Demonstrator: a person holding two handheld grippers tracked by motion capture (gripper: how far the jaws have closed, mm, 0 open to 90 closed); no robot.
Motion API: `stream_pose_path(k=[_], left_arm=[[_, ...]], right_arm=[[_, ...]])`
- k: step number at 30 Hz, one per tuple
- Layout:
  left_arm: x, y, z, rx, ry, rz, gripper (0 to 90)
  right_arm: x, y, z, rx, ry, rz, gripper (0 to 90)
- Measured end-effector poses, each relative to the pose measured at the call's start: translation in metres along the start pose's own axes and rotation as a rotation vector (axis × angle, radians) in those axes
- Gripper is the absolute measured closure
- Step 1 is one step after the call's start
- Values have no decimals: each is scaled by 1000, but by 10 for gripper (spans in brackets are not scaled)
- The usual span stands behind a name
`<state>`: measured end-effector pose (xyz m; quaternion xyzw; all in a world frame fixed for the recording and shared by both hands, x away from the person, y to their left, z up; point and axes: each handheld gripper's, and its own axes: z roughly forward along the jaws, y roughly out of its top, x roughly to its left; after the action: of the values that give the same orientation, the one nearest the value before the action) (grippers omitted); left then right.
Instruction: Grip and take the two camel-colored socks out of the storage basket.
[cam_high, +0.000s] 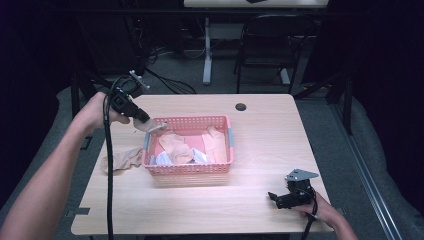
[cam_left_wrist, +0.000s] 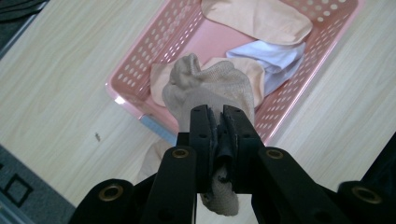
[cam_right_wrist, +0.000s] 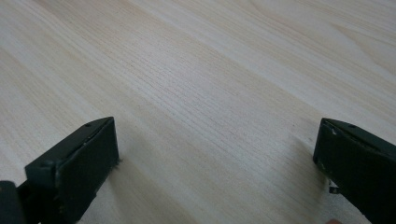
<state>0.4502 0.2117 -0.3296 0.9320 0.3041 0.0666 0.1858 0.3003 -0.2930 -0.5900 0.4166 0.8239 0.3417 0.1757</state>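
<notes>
Left gripper (cam_left_wrist: 219, 122): clenched on a beige sock (cam_left_wrist: 212, 86), held above the pink basket's (cam_left_wrist: 140, 77) corner.
Right gripper (cam_right_wrist: 217, 154): released, jaws wide, low over bare counter (cam_right_wrist: 210, 70).

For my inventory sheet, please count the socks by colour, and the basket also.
Beige socks: 4; one in the left gripper, one on the table beside the basket, two inside it.
White socks: at least 1, partly covered.
Pink basket: 1.
Total: at least 6.
</notes>
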Motion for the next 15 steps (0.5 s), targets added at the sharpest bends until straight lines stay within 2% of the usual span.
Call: stream_pose_path(k=[4,15], left_arm=[[2,-7,-8,5,11,-2,824],[15,-32,-27,12,44,-47,823]], right_arm=[[0,0,0,1,0,0,0],[0,0,0,1,-1,0,0]])
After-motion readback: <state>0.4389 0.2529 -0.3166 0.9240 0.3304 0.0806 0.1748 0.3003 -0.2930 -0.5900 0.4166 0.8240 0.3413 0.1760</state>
